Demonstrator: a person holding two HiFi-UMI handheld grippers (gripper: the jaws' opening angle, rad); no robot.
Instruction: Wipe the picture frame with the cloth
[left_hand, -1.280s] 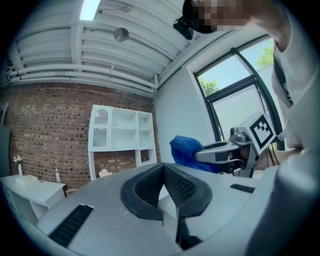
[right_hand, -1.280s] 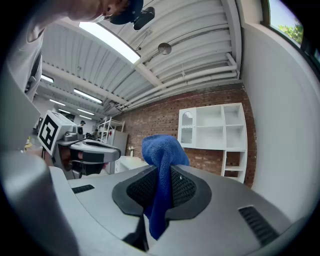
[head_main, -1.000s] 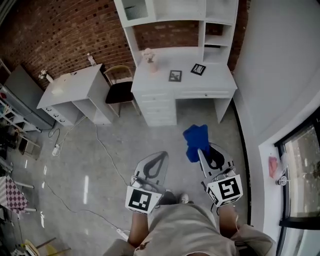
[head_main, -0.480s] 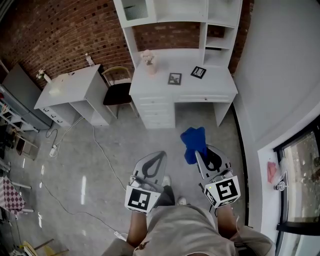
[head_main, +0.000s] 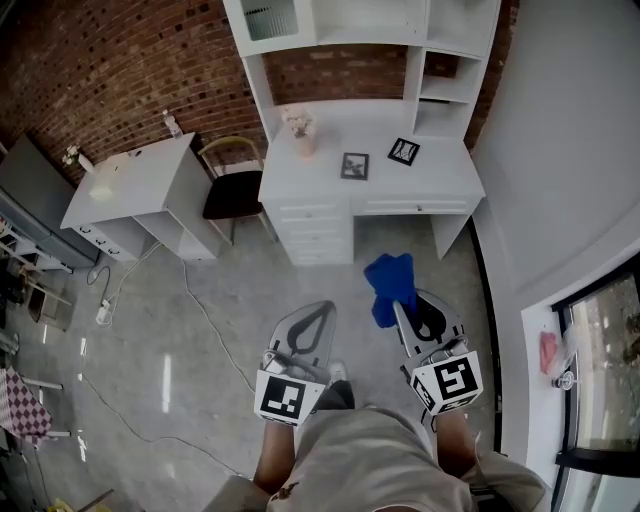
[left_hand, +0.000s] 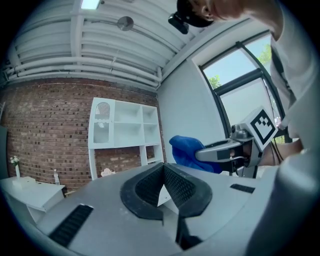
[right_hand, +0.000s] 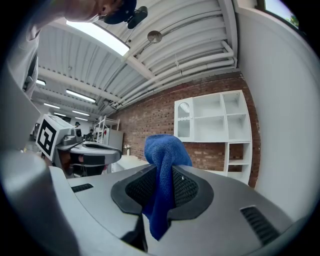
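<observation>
Head view: right hand-held gripper (head_main: 408, 308), clamped on the cloth (head_main: 388, 280), faces the picture frame (head_main: 354, 166) well ahead, mid-worktop (head_main: 440, 182); left hand-held gripper (head_main: 318, 312) closed, empty.

Side by side, the left gripper (head_main: 322, 308) is closed empty and the right gripper (head_main: 401, 302) pinches the cloth (head_main: 388, 282).

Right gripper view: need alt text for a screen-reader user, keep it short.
The right gripper has its jaws shut on a blue cloth, which bunches up above them and hangs down below. Behind it, a white shelf unit stands against a brick wall, and the left gripper shows at the left.
</observation>
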